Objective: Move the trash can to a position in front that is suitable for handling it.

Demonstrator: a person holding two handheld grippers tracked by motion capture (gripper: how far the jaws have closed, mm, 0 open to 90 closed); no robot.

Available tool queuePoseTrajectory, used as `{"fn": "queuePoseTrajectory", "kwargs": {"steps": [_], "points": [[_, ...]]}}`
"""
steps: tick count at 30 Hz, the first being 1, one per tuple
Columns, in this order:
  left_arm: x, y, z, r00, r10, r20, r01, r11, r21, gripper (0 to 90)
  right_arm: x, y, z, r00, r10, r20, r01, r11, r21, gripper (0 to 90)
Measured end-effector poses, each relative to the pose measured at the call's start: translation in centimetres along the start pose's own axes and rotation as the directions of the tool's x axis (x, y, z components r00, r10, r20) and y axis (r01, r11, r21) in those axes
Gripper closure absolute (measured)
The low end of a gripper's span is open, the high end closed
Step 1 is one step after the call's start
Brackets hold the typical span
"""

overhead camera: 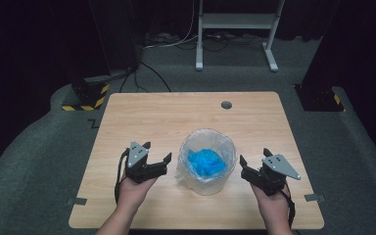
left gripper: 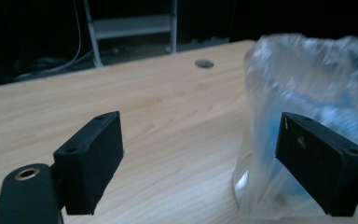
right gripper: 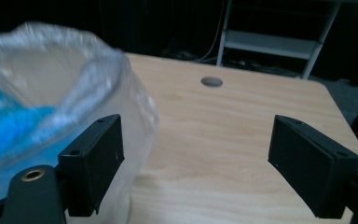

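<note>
While you've got both grippers parked either side of the bin, this looks like the moment to go for the clear liner bag — probably grabbing its rim to lift or gather it, judging by how you're lined up. The left gripper has its jaws spread wide with nothing between them, and the right gripper is the same, wide and empty. The bin sits near the middle of the table, a bit toward your edge, with crumpled blue stuff down inside it. From the left gripper view the bag's bulge is already just beside one jaw, and in the right gripper view the plastic crowds the other gripper's near jaw too, so you're close. I'd come in at the rim where the film folds over, pinch only plastic, and close slowly — thin film like that will likely slip or tear if you snatch it. Keep both sides level or the bin could tip. Nothing much in your way: the cable hole in the tabletop sits well apart at the far side, and the white frame is off on the floor beyond.
</note>
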State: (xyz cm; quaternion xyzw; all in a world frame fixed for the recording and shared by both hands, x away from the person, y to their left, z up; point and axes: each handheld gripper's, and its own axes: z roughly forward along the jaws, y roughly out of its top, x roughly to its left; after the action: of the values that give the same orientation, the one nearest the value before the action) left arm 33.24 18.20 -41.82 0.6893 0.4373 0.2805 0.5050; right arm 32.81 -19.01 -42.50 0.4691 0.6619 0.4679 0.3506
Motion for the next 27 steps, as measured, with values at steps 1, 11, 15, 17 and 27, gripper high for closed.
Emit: {"fn": "queuePoseTrajectory", "kwargs": {"steps": [1, 11, 15, 17, 27], "points": [[-0.2, 0.2, -0.3, 1.0000, -0.003, 0.008, 0.003, 0.9999, -0.013, 15.0, 0.1, 0.6, -0.3, 0.9999, 0.003, -0.014, -0.004, 0.999, -0.035, 17.6], [-3.8, 0.8, -0.9, 0.9903, -0.022, 0.137, 0.023, 0.9997, -0.006, 23.4, 2.7, 2.3, 0.2, 0.9935, -0.047, -0.103, 0.038, 0.995, -0.095, 34.8], [-4.8, 0.6, -0.6, 0.9904, -0.027, 0.136, 0.025, 0.9995, 0.019, 39.2, 3.5, 2.2, 1.0, 0.9949, -0.033, -0.096, 0.028, 0.998, -0.048, 53.9], [-5.0, 0.5, -0.4, 0.9914, -0.024, 0.129, 0.020, 0.9993, 0.030, 47.8, 3.6, 2.2, 1.3, 0.9960, -0.028, -0.085, 0.025, 0.999, -0.031, 60.0], [-5.6, 0.4, -0.2, 0.9927, -0.016, 0.120, 0.013, 0.9996, 0.027, 69.9, 4.3, 1.8, 1.8, 0.9969, -0.070, -0.037, 0.070, 0.998, -0.003, 83.0]]}}
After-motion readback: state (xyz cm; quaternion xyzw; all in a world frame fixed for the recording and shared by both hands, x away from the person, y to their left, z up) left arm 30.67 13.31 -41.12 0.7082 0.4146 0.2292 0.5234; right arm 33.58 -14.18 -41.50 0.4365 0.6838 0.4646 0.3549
